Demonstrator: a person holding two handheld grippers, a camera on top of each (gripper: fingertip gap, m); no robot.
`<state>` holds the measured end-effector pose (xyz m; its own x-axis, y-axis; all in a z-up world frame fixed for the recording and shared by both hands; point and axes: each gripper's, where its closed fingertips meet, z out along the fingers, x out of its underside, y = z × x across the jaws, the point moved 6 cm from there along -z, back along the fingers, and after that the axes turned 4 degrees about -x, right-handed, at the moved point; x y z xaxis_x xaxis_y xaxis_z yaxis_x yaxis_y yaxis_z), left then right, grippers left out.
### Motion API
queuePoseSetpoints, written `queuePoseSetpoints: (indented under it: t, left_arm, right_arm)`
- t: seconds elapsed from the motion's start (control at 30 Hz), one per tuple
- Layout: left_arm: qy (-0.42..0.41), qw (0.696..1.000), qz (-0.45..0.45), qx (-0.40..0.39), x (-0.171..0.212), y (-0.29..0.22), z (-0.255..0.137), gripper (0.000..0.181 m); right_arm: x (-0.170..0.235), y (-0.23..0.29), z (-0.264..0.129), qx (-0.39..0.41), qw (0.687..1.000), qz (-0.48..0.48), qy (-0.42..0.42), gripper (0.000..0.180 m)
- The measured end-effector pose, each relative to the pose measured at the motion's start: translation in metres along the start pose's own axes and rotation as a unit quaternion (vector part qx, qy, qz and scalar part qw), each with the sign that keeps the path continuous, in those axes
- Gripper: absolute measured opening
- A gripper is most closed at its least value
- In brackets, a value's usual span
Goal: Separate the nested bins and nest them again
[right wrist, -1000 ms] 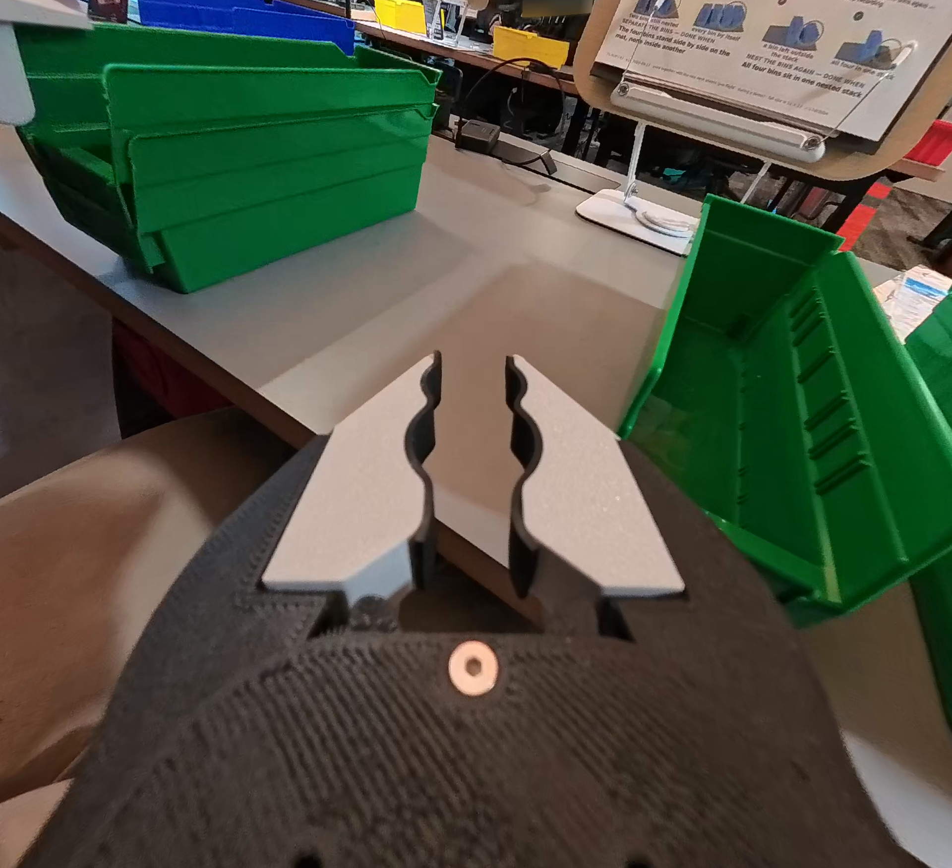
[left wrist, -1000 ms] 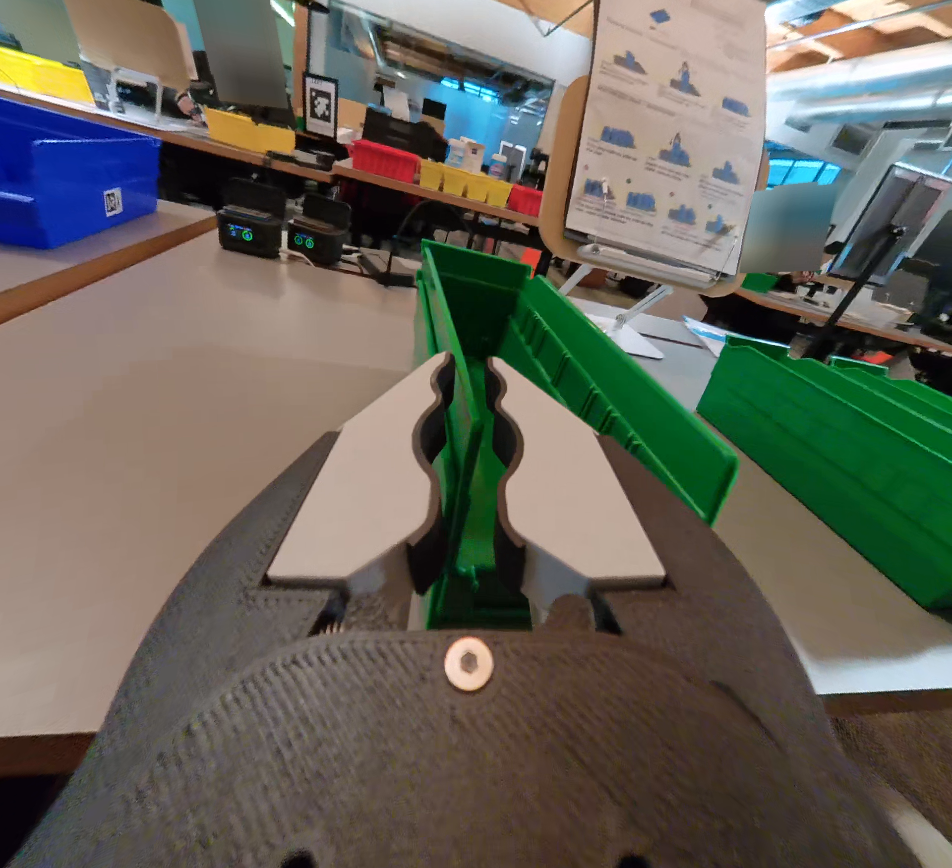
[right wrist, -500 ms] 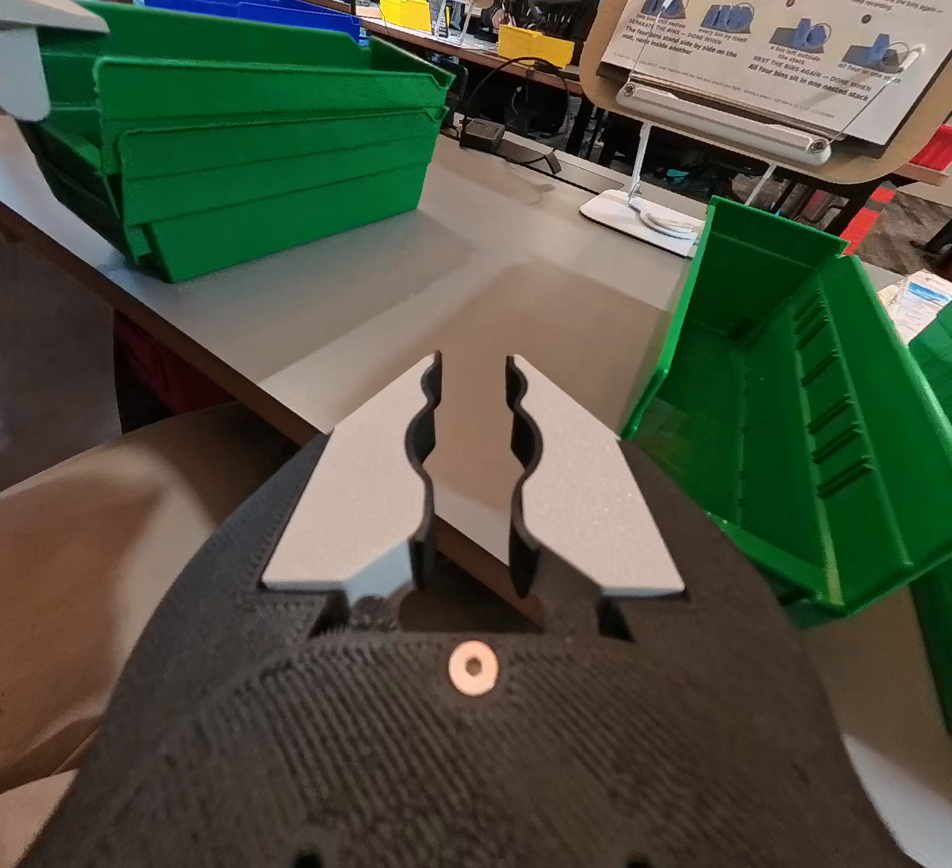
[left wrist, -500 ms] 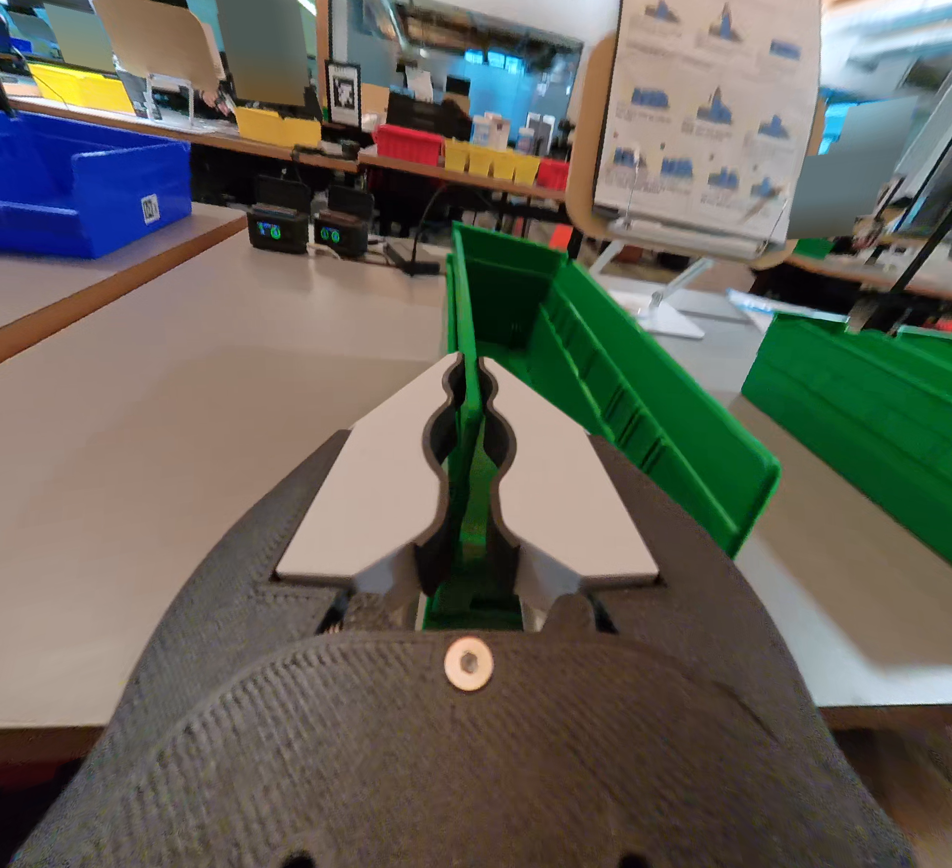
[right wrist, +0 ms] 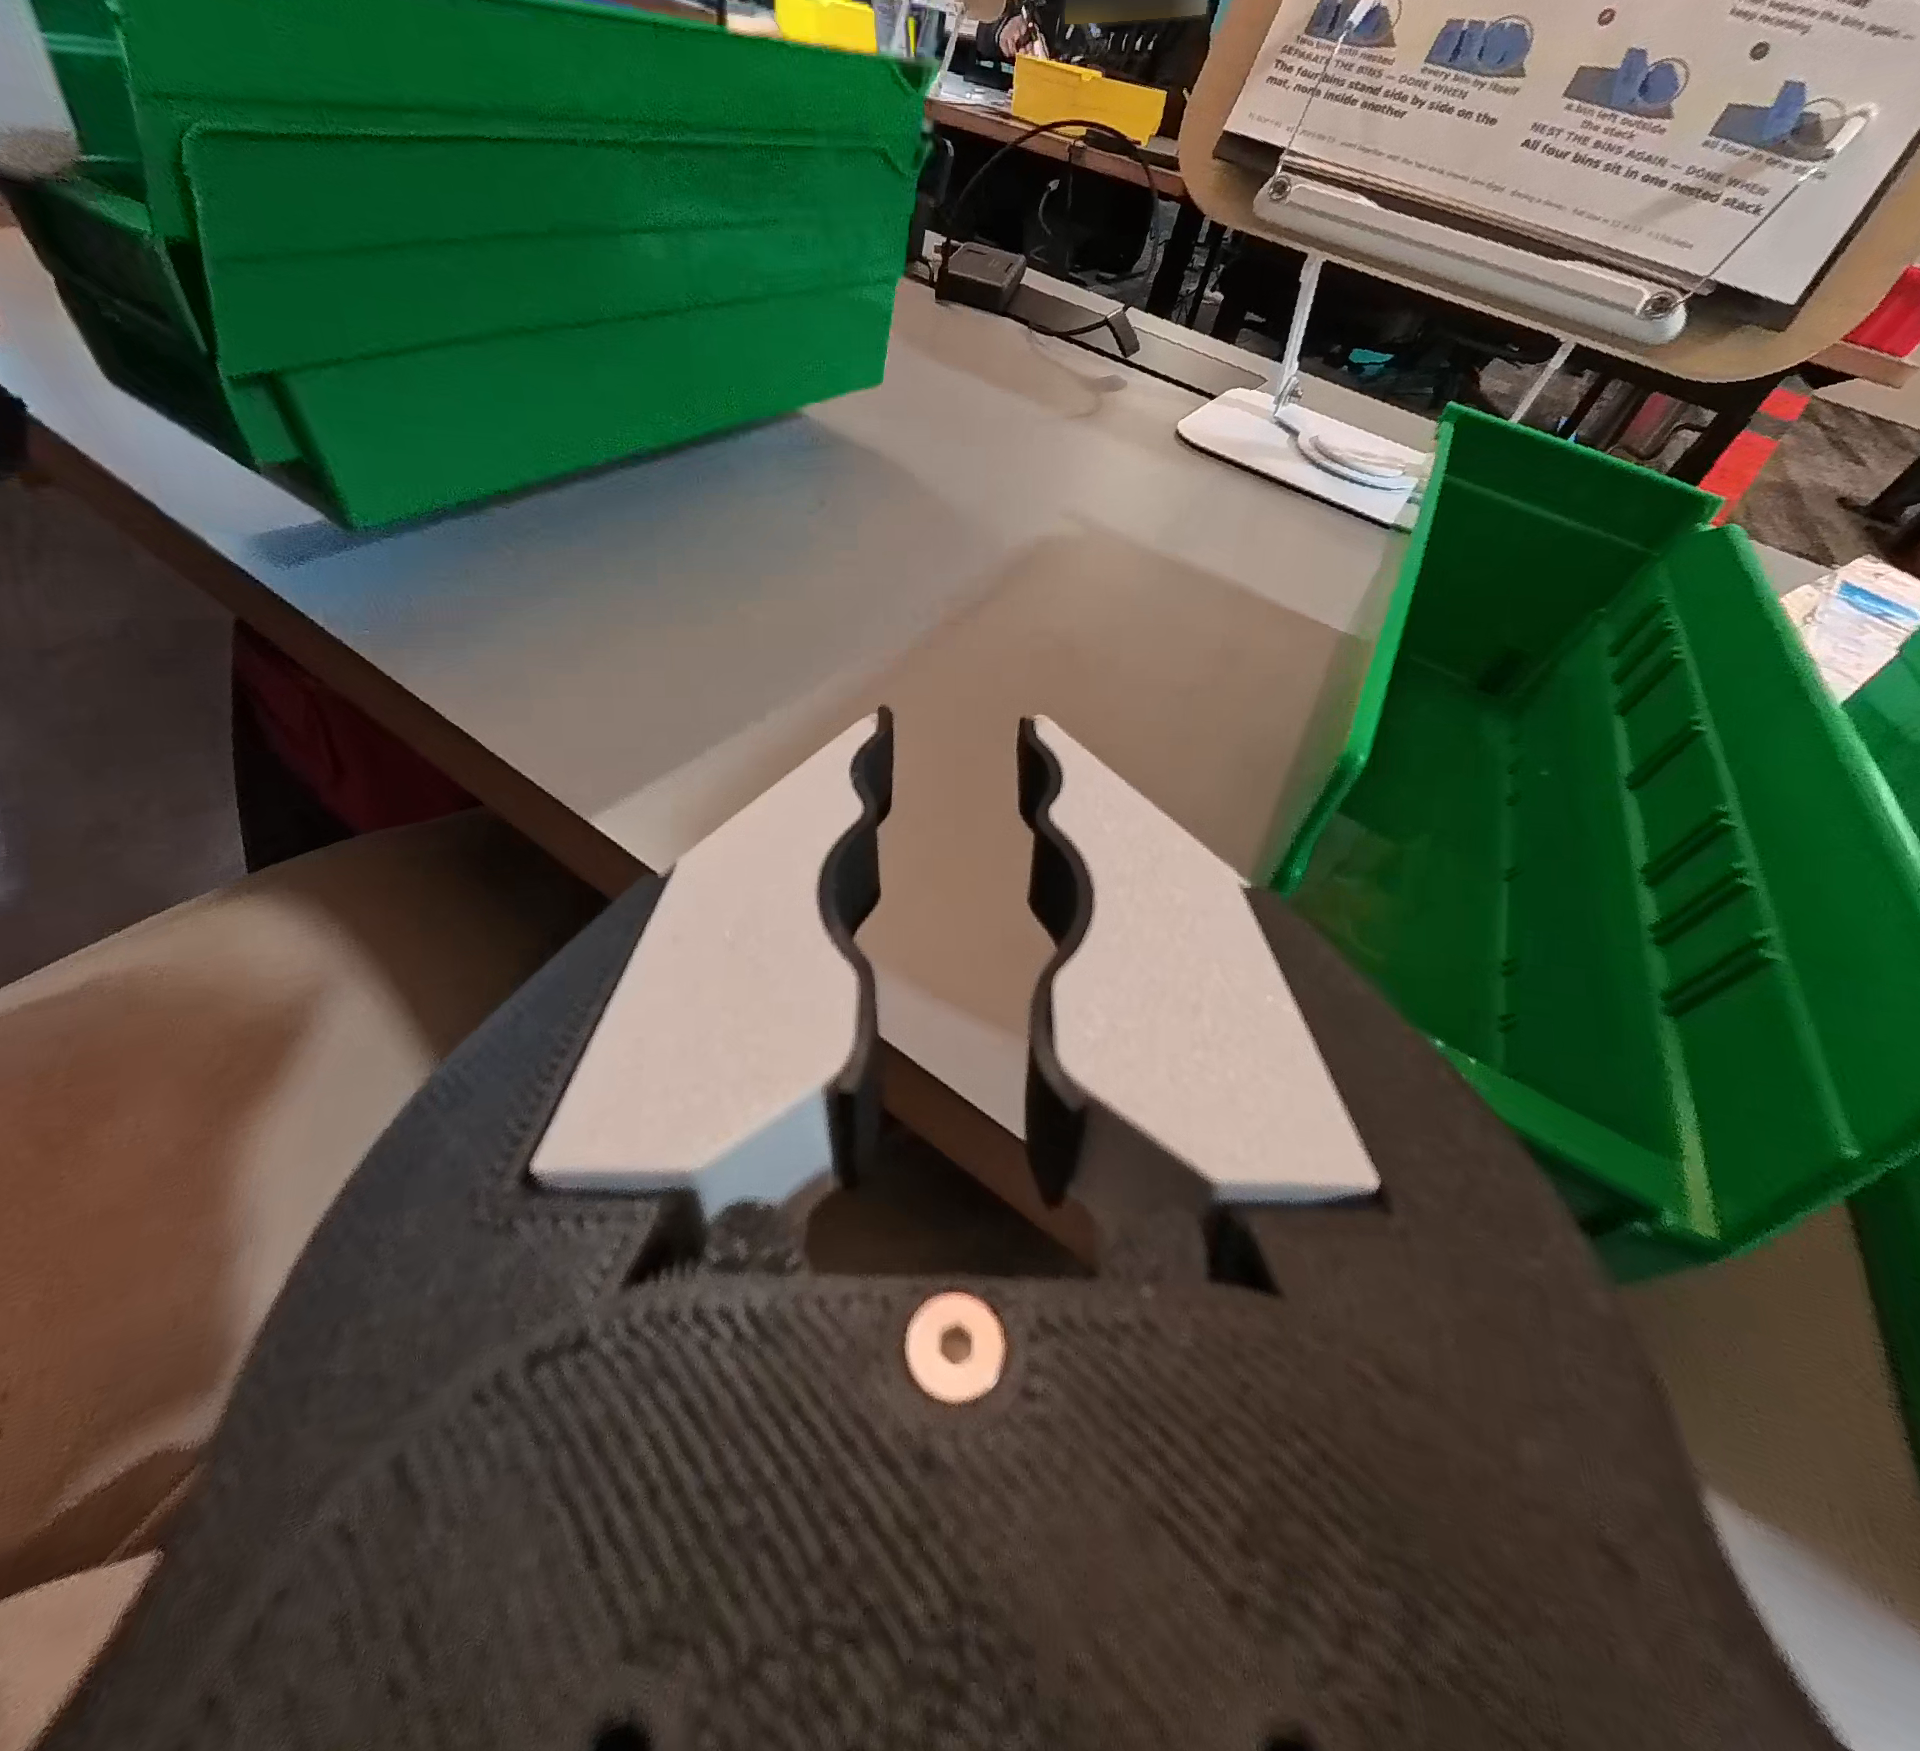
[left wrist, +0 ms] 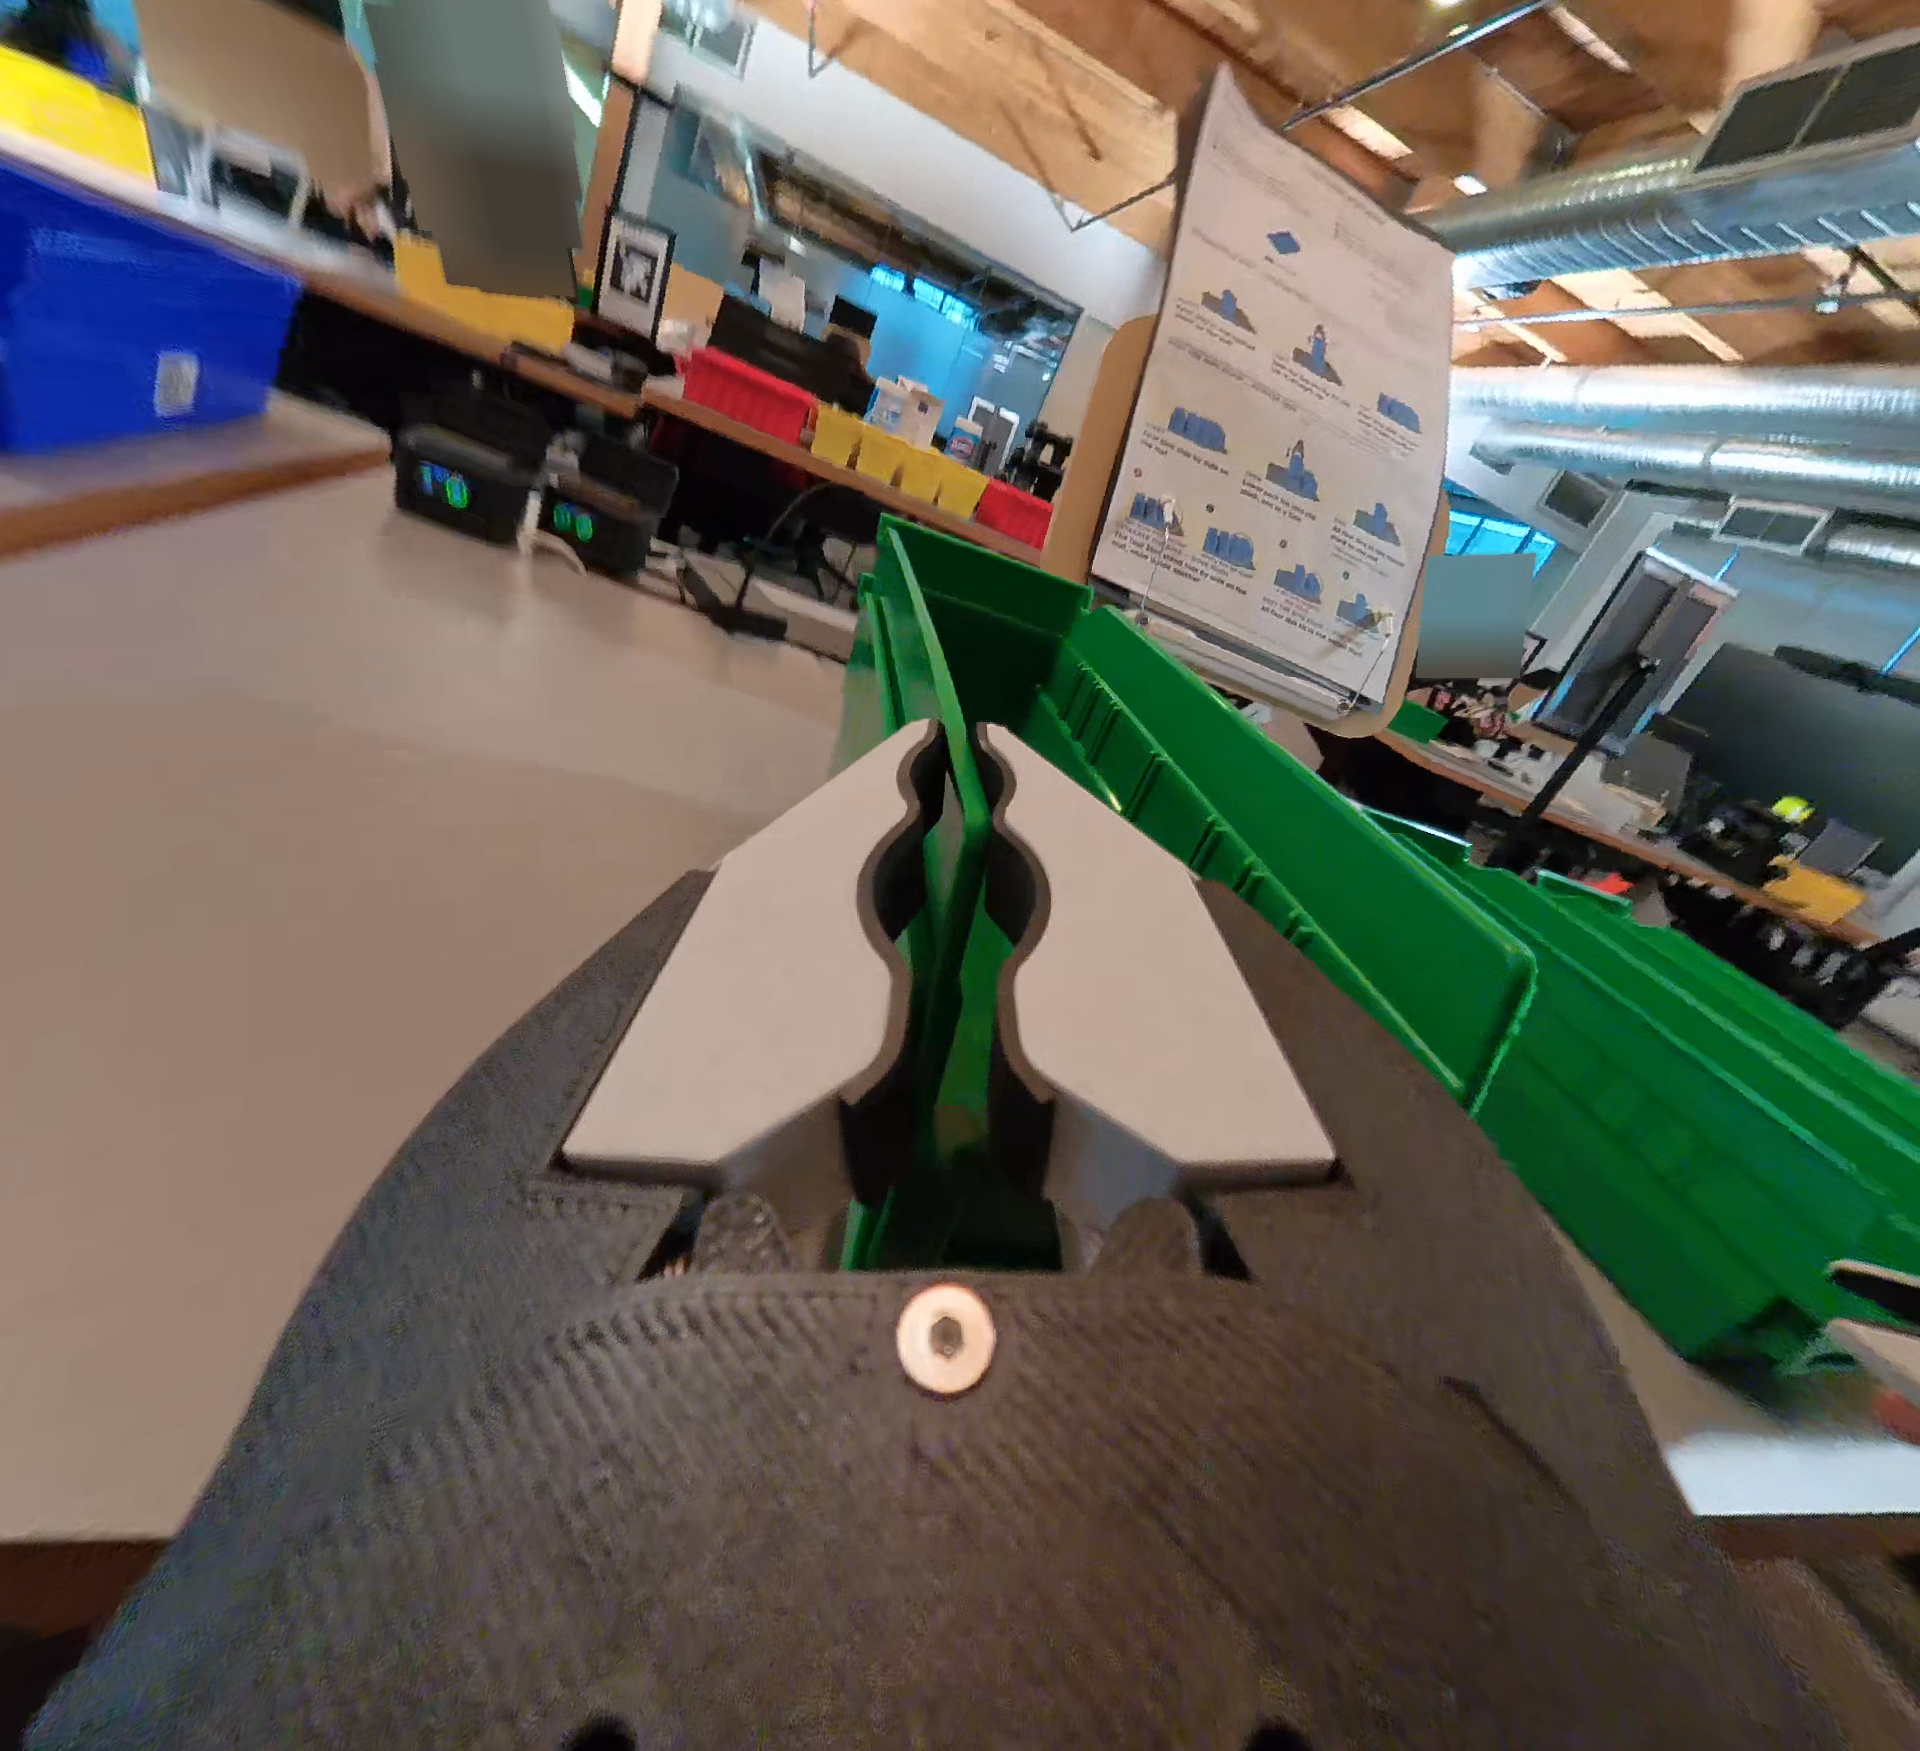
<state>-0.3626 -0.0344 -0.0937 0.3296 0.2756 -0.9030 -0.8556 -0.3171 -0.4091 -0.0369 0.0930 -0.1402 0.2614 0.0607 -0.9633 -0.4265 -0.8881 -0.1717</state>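
Note:
My left gripper [left wrist: 961, 735] is shut on the long side wall of a green bin [left wrist: 1247, 828] and holds it tilted above the table. More green bins [left wrist: 1662, 1130] lie nested below it to the right. In the right wrist view this group [right wrist: 571, 371] stands at the left of the table, with the held bin [right wrist: 499, 91] on top, raised and slanted. Another green bin [right wrist: 1610, 870] sits apart at the right, open side up. My right gripper [right wrist: 956, 735] is open and empty above the table's front edge, between the two.
An instruction sheet on a stand [right wrist: 1558, 39] is at the back of the grey table [right wrist: 831, 558]; it also shows in the left wrist view [left wrist: 1288, 413]. A blue bin [left wrist: 125, 330] and black chargers [left wrist: 468, 486] are far left. A tan-clothed leg [right wrist: 208, 1078] is below the edge.
My left gripper has tipped upward with its bin, which now rises higher and slants over the bins below it. My right gripper stayed open and moved slightly closer to the table.

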Motion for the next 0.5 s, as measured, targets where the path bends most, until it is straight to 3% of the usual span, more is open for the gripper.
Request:
queuePoseSetpoints:
  t: [0.1,0.23,0.5]
  left_arm:
    - [0.011,1.000,-0.004,-0.001,0.006,-0.006,-0.002,0.000]
    - [0.006,1.000,0.008,0.009,0.006,-0.018,0.000,0.000]
    - [0.007,1.000,0.001,0.016,0.008,-0.027,-0.006,0.000]
  right_arm:
    - [-0.006,0.010,0.007,-0.019,0.999,0.027,-0.015,0.023]
    - [-0.030,0.058,0.033,-0.125,0.983,0.122,-0.049,0.029]
    - [-0.069,0.104,0.100,-0.265,0.892,0.365,-0.032,0.036]
